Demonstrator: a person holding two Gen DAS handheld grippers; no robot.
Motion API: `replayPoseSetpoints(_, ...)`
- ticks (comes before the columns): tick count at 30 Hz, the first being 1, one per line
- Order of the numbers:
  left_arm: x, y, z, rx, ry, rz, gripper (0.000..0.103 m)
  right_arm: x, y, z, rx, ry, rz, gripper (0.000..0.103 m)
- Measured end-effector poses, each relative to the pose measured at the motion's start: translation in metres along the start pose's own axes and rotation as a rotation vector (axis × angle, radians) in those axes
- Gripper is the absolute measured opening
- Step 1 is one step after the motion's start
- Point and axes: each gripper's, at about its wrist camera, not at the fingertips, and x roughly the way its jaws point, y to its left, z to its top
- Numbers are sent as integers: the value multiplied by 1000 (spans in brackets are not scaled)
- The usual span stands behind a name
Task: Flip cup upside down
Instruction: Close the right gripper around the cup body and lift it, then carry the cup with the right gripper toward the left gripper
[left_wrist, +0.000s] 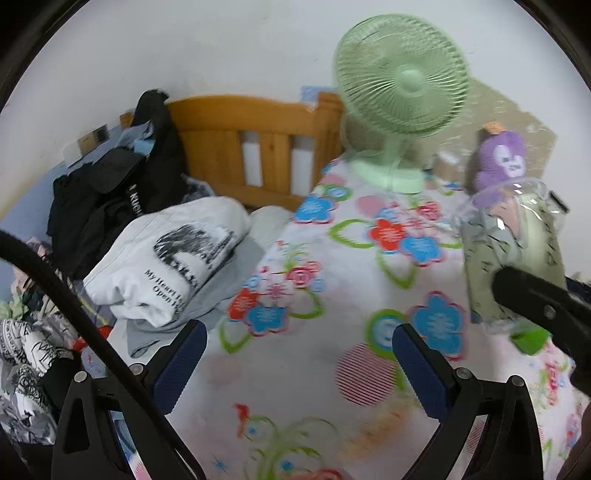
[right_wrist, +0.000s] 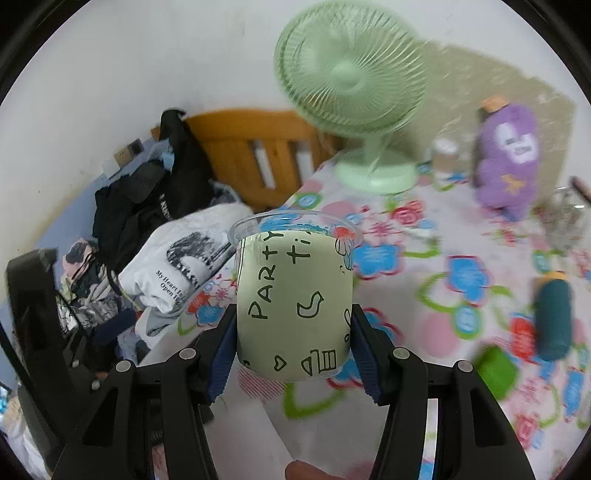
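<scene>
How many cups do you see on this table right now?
1: the cup, rim up, clamped in the right gripper. A clear container at far right is too blurred to identify.

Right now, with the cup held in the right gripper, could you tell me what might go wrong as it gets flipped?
1. The cup is thin clear plastic, pinched low on its wall by the right gripper; it could buckle or slip during the turn.
2. The green fan and purple plush stand beyond it; a wide swing might clip them.
3. The left gripper hangs open beside the cup and could get in the way.
</scene>
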Motion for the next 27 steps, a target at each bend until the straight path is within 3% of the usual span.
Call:
replayPoseSetpoints(7,-46,-52,-18,85,-46,-89,102,-79,-29,-55,-11,-33,-91,60)
replayPoseSetpoints(13,-82,-99,-48,163,-61,-157,102,-115,-55,-112,6,4,-162,60)
replayPoseSetpoints(19,-100,-138,-78,241,-42,-201,102,-136,-80,-157,39,52,-231,60)
replayPoseSetpoints(27,-103,-155,-105,267,-1,-226,102,-135,-103,-202,62,159,-303,60)
